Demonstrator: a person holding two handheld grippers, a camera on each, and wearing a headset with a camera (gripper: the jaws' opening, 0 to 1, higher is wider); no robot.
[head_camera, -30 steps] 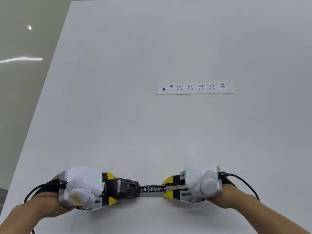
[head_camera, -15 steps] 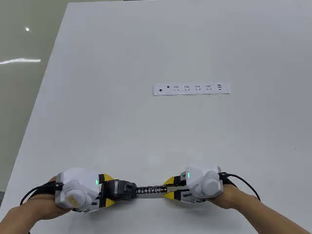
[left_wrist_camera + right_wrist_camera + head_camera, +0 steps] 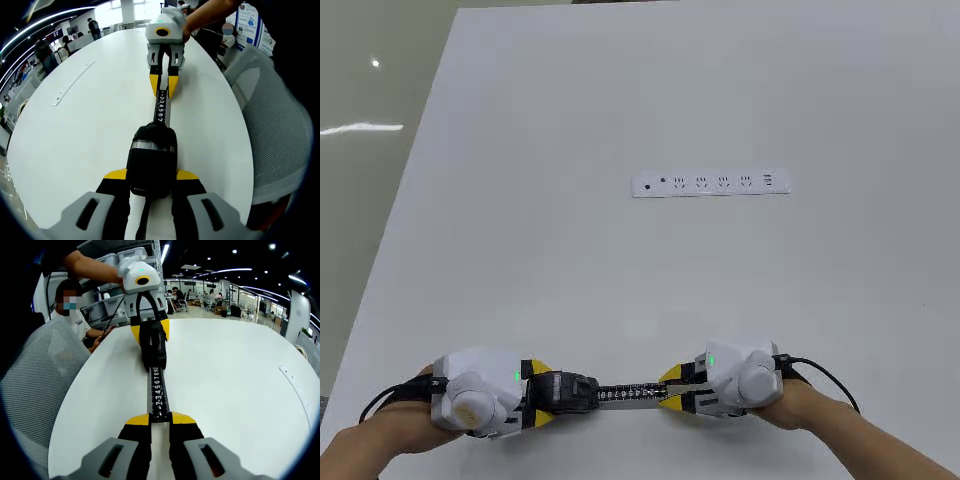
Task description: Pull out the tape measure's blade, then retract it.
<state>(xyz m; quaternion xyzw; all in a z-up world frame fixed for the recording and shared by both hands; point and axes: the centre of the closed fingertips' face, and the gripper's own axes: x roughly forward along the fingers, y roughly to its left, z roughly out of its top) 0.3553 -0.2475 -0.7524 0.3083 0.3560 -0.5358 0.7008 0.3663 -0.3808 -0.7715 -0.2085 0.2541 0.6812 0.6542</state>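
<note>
From where I stand, the left gripper [image 3: 152, 176] is clenched around the black tape measure case [image 3: 152, 155] at the near edge of the table [image 3: 620, 120]. The case looks hard, compact and fairly dense, and its flat sides seem the sound place to hold. To its right, the right gripper [image 3: 159, 419] pinches the tip of the blade [image 3: 157, 390], a thin, springy strip likely to kink or snap back. Its numerals 2 to 9 are readable; I can make out no brand. A power strip [image 3: 710, 184] lies farther off.

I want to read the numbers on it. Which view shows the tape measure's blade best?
The right gripper view: the blade runs up the middle, with readable digits. The left gripper view shows the blade shorter and smaller; in the head view the blade is a thin strip.
</note>
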